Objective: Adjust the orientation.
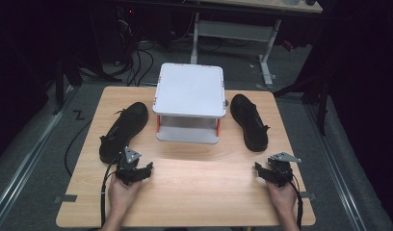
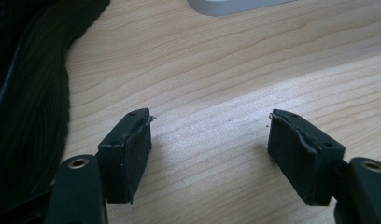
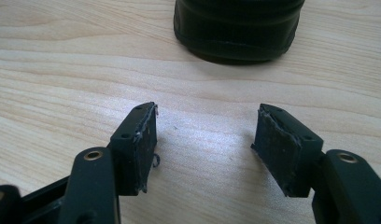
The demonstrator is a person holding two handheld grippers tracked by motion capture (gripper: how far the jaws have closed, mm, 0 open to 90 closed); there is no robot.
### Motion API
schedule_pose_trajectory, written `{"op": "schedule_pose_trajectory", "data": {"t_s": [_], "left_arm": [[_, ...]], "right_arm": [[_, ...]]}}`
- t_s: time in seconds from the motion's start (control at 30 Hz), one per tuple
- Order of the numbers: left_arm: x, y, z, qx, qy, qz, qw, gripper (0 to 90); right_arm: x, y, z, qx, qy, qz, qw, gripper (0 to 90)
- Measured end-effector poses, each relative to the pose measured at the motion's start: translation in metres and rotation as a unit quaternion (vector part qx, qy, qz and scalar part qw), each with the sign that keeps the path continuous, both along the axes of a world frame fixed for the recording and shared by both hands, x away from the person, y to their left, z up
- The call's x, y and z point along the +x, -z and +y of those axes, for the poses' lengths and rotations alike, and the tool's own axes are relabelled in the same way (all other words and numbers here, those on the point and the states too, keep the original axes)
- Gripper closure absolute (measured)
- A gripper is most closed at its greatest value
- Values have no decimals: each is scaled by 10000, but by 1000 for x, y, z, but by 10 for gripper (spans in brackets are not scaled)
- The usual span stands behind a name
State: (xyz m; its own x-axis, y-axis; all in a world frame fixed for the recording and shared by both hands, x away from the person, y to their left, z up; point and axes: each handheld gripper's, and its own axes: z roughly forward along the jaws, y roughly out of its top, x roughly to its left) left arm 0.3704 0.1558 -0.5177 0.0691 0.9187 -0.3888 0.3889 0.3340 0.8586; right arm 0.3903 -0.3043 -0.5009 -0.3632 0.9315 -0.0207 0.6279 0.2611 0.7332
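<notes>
Shoes (image 1: 123,131) flanking central rack (image 1: 189,103)

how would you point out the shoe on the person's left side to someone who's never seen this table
Start at the white two-tier rack standing at the back middle of the wooden table. The shoe on the left is the black one beside it, just beyond the left tool. Unlike the other black shoe, it lies slanted.

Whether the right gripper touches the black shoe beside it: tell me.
Apart. The right gripper view shows bare wooden table between the open right gripper and the black shoe.
</notes>
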Motion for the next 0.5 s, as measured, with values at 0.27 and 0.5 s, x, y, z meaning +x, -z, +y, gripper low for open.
{"op": "schedule_pose_trajectory", "data": {"t_s": [0.27,0.5], "left_arm": [[0,0,0,-4,-7,1,10000,307],[-3,-1,1,-39,81,-26,10000,334]], "right_arm": [[0,0,0,2,-2,-2,10000,389],[0,0,0,3,-79,-2,10000,389]]}}
